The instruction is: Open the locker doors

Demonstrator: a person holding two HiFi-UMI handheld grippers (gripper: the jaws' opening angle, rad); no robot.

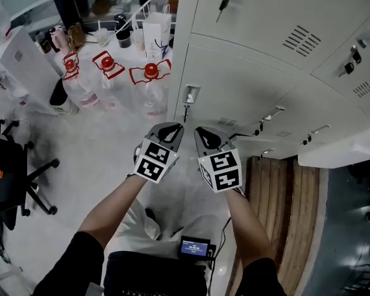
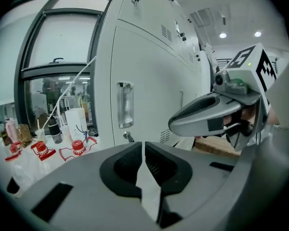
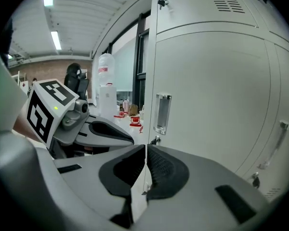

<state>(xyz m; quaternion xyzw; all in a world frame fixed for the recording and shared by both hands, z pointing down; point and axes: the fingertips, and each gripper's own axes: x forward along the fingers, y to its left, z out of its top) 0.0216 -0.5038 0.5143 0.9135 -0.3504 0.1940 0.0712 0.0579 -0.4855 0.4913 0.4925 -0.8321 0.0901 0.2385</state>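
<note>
Lockers (image 1: 253, 54) in pale grey are filling the right of the head view, and the nearest door (image 1: 234, 85) is sitting shut straight ahead of both tools, so the opening job is looking not yet begun. Left gripper (image 1: 166, 128) and right gripper (image 1: 206, 134) are hanging side by side just short of that door, each with jaws clenched together on nothing, probably lining up so one can go for the latch side. Smallest of all, the recessed handle (image 3: 162, 113) and the key (image 3: 155, 140) just under it are waiting by the door's left edge, the likely grab point.
</note>
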